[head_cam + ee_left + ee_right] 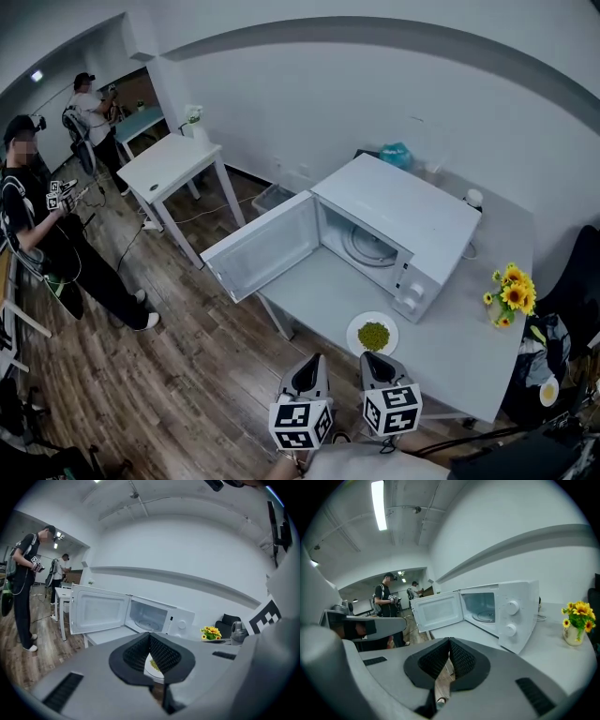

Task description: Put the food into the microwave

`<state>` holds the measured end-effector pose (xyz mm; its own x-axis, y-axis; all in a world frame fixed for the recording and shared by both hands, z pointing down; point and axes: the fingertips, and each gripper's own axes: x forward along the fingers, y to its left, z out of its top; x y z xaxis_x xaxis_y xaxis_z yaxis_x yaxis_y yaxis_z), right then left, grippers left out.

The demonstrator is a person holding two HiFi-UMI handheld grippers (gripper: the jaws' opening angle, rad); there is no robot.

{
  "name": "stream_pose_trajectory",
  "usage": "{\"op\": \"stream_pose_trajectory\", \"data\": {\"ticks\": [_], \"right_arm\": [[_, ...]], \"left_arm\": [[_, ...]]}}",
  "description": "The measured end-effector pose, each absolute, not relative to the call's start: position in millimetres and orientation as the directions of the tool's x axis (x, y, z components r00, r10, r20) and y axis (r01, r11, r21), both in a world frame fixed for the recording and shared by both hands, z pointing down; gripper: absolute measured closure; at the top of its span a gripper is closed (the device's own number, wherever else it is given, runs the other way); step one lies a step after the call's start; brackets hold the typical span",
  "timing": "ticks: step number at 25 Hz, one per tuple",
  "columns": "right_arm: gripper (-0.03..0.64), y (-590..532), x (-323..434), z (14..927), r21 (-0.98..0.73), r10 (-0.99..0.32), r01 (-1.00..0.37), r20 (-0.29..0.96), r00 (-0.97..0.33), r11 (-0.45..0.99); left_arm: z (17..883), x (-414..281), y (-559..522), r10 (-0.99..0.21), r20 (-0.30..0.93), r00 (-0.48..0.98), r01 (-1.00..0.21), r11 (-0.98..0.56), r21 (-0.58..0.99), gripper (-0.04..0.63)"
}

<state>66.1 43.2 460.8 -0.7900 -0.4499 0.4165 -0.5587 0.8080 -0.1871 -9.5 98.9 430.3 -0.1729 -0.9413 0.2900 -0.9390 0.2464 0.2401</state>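
A grey worktop stood against a white wall, above a wooden floor. The green food, a small heap, lay at the middle of a white plate. The plate rested on the worktop just in front of the microwave, near the worktop's front edge. The microwave's door hung fully open to the left, showing the glass turntable inside the bare cavity.

The left gripper and the right gripper were held side by side at the near edge of the worktop, the right one just short of the plate, neither touching it. In the left gripper view the ribbed fingers met at their tips with nothing between them; the plate showed behind them. In the right gripper view the fingers were likewise pressed together and empty.

A pot of sunflowers stood on the worktop to the right of the microwave. Well apart, across the floor, were a white table and a standing person in dark clothes.
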Motion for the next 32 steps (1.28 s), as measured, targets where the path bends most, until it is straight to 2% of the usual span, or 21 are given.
{"op": "stream_pose_trajectory", "data": {"ticks": [11, 32], "right_arm": [[0.600, -15.6, -8.0, 454.9, -0.201, -0.532, -0.624, 0.367, -0.763, 0.755], [0.600, -113.4, -113.8, 450.4, -0.213, -0.645, -0.746, 0.390, -0.657, 0.631]], "left_arm": [[430.9, -87.0, 34.5, -0.951, 0.288, -0.116, -0.962, 0.179, 0.205, 0.594], [424.5, -199.4, -76.5, -0.952, 0.299, 0.059, -0.977, 0.007, 0.213, 0.594]]}}
